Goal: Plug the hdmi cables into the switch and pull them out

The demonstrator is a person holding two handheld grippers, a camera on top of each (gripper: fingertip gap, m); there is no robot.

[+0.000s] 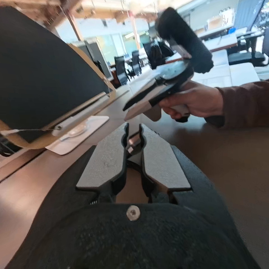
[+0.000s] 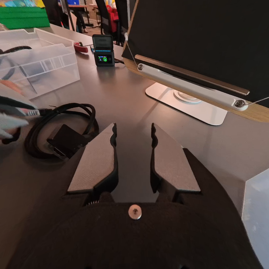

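My left gripper is shut on the metal plug of a black HDMI cable. The right wrist view shows it at the left edge, with the plug sticking out of its fingers above the cable coil. The black HDMI switch lies on the table inside the coil, with an open port facing me and one cable plugged into its far side. My right gripper is open and empty over bare table, just right of the switch. The right gripper also shows in the left wrist view, held by a hand.
A monitor on a white stand base stands to the right. A clear plastic box is at the back left, with a small black device with a lit screen and a red tool behind it. A white box is at the near right.
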